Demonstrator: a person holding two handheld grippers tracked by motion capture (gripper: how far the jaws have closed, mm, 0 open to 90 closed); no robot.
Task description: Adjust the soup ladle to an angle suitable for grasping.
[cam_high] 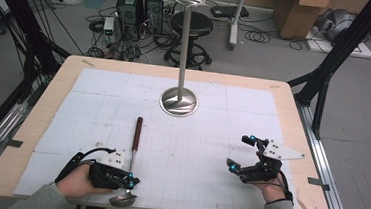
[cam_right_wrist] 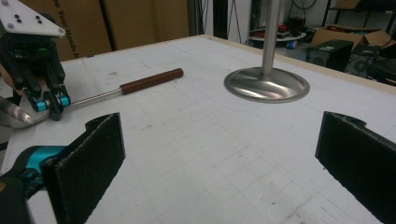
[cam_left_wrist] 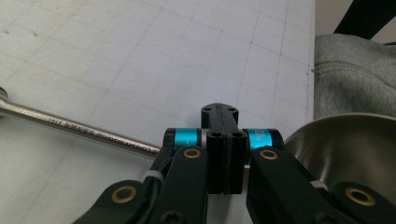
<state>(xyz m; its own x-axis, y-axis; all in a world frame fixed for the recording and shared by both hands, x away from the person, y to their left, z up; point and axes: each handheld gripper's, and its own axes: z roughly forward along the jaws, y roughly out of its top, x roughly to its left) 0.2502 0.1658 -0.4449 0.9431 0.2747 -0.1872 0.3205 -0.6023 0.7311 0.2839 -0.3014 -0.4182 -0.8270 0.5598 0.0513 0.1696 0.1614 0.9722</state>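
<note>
From the high view, you are holding your left gripper (cam_high: 130,180) near the table's front edge, its black jaws pinched on the thin steel neck of a ladle (cam_high: 133,156), just above the rounded, polished bowl lying at the edge of the gridded white mat (cam_high: 210,151); the straight shaft is running away from you and ending in a smooth dark brown wooden handle. Your right gripper (cam_high: 240,153) is resting well apart on the right, its jaws spread wide with nothing between them. Beyond the ladle, a shiny metal stand (cam_high: 179,102) is rising on a slim pole from a round, dished base. In the left gripper view, the left gripper (cam_left_wrist: 223,140) is showing its jaws pressed together over the stamped, brushed-steel shaft, with the ladle (cam_left_wrist: 93,130) stretching left and its concave bowl gleaming at the right beside a grey fleece sleeve (cam_left_wrist: 355,77). In the right gripper view, the right gripper (cam_right_wrist: 219,154) is showing two flat, coarse black pads standing far apart above the mat, with the ladle (cam_right_wrist: 140,84) and the stand (cam_right_wrist: 267,84) lying beyond.
</note>
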